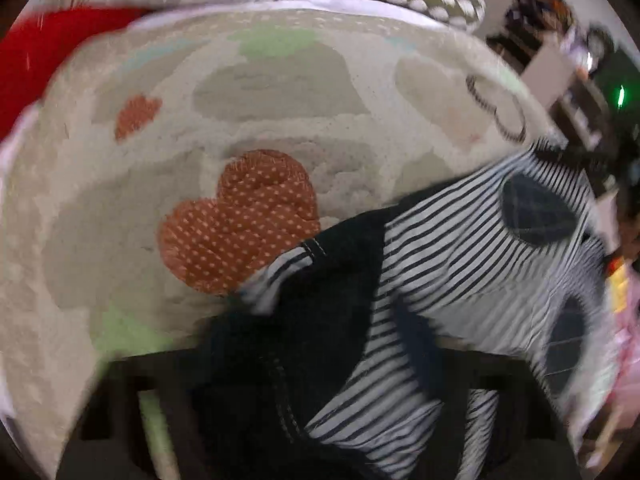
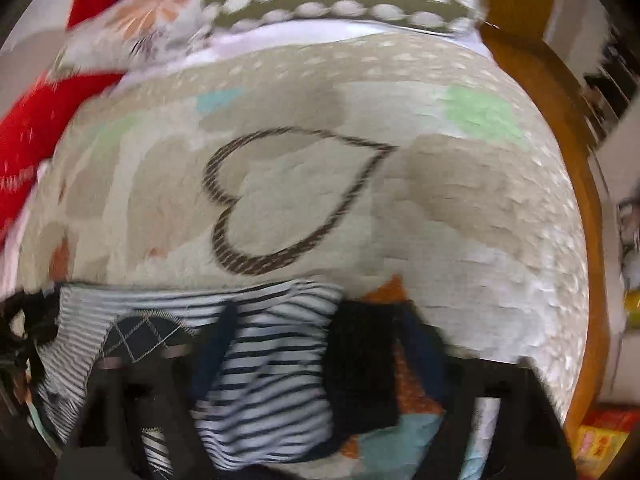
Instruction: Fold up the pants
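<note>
The pants (image 1: 460, 272) are black-and-white striped with dark navy panels and dark oval knee patches. In the left wrist view they hang bunched from my left gripper (image 1: 320, 420), which is shut on the cloth, above a beige quilted bed cover (image 1: 280, 100). In the right wrist view the pants (image 2: 264, 372) are bunched between the fingers of my right gripper (image 2: 304, 432), which is shut on the cloth. Both views are blurred by motion.
The bed cover has hearts: an orange dotted heart (image 1: 240, 220) and an outlined heart (image 2: 288, 200). A red blanket (image 1: 52, 60) lies far left. Dotted and floral pillows (image 2: 340, 0) lie at the head. A wooden bed frame (image 2: 560, 120) runs along the right.
</note>
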A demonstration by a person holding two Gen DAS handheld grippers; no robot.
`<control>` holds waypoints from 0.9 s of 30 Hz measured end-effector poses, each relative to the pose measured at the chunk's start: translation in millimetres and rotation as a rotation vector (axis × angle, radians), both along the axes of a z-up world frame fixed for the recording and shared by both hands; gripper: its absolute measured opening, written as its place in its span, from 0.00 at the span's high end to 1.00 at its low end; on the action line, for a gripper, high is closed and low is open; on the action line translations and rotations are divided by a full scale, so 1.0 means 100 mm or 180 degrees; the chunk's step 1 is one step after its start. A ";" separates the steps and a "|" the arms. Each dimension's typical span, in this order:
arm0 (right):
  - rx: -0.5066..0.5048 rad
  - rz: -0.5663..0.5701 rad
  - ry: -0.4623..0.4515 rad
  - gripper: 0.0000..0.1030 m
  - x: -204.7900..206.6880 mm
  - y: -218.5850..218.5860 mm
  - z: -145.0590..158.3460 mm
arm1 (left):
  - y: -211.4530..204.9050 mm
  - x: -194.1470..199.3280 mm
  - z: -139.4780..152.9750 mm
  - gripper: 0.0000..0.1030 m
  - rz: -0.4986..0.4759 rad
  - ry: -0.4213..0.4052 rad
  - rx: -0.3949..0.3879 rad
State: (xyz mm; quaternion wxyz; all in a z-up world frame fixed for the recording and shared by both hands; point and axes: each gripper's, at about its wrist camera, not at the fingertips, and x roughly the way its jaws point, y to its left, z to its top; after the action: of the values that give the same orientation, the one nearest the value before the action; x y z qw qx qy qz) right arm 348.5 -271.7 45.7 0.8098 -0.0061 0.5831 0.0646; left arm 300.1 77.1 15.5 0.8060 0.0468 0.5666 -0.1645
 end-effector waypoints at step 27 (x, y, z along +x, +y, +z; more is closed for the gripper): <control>0.0599 0.0084 -0.0808 0.73 -2.71 -0.27 0.42 | 0.24 -2.91 0.23 0.91 0.0625 -0.0780 -0.0323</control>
State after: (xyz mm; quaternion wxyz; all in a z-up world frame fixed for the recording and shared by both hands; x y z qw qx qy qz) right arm 77.8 -299.0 87.2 0.8731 0.0540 0.4673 0.1283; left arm 9.2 100.8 38.2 0.8826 -0.0298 0.4569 -0.1064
